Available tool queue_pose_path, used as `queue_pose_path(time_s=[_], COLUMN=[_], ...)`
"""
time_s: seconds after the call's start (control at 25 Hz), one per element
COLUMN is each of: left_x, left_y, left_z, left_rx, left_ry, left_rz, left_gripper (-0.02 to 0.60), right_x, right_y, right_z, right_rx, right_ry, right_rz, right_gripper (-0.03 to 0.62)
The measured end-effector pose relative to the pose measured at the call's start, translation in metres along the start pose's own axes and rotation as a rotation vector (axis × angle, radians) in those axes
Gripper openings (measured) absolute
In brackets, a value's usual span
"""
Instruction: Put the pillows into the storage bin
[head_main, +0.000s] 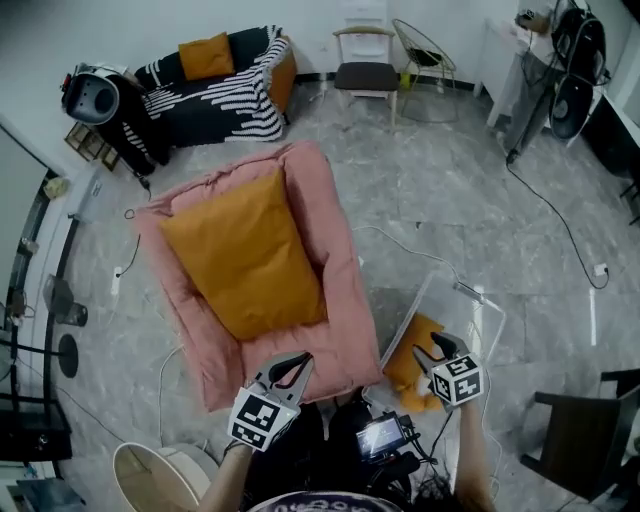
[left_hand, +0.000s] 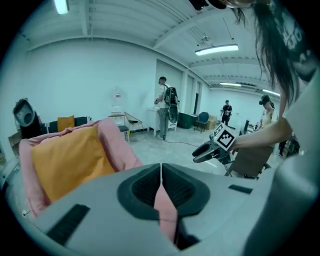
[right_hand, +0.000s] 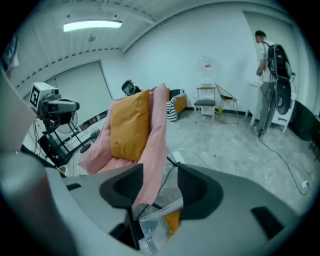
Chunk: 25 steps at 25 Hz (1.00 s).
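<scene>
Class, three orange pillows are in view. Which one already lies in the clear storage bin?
The orange pillow at lower right, inside the clear storage bin; the others lie on the pink cushion and the sofa.

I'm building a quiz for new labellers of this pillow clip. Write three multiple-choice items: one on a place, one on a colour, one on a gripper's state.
1. Where does the clear bin stand?
A. on the sofa
B. on the floor by the right gripper
C. on the chair

2. What colour is the small pillow lying on the pink pillow?
A. orange
B. blue
C. white

3. How is the left gripper?
A. wide open and empty
B. shut on the pink pillow
C. shut on a cup

Answers:
1 B: the head view shows the bin on the floor beside that gripper.
2 A: the small pillow is plainly orange against the pink.
3 B: the left gripper view shows pink fabric pinched between closed jaws.
</scene>
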<state>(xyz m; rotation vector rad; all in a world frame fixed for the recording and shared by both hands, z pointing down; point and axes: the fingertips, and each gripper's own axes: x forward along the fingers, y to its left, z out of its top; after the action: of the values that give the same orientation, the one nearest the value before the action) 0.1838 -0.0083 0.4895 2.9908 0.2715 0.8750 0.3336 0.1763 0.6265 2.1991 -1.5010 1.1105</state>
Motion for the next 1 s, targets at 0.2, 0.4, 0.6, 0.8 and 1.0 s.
queue_pose_path(time_s=[0.2, 0.4, 0.6, 0.8, 1.0], left_x=[-0.049, -0.102, -0.143, -0.182, -0.216], left_y=[0.059, 0.120, 0.183, 0.234, 0.269], left_z=[-0.023, -0.045, -0.073, -0.099, -0.131], left_rx=[-0.078, -0.099, -0.127, -0.154, -0.214], left_ry=[-0.024, -0.034, -0.054, -0.051, -0.043], left_rz=[0.107, 0.142, 0.186, 0.215, 0.263], left_gripper=[0.018, 0.018, 0.018, 0.018, 0.018], right_x=[0.007, 0.039, 0.094, 0.150, 0.215], right_y=[0.047, 0.124, 0.202, 0.280, 0.354], right_z=[0.090, 0.178, 0.250, 0.317, 0.368], right_rx=[-0.146, -0.263, -0.381, -0.496, -0.662], right_ry=[-0.078, -0.136, -0.144, -0.168, -0.177], right_rz=[0.023, 0.065, 0.127, 0.184, 0.221], right_gripper=[0.220, 0.229, 0.234, 0.234, 0.234])
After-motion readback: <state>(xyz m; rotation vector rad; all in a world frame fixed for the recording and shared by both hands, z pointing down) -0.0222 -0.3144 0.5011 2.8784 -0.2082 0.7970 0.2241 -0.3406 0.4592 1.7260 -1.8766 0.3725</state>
